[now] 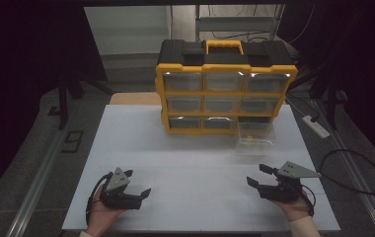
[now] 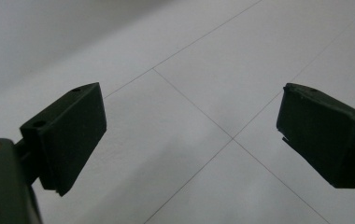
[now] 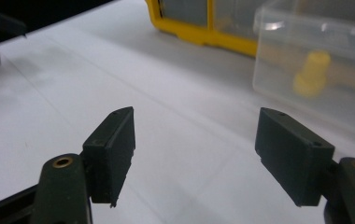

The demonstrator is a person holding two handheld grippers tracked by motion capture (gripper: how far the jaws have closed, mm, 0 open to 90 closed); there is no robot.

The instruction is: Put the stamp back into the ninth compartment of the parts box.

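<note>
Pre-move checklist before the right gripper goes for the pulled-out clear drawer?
1. Right gripper open, nothing between its fingers: ok.
2. Clear drawer out of the yellow organizer, resting on the table: ok.
3. Path from right gripper to drawer free of other things: ok.
4. Small yellow part inside the drawer: ok; whether it lies loose, cannot tell.
5. Left gripper open and well away from the drawer: ok.
6. Other drawers pushed in: ok.
</note>
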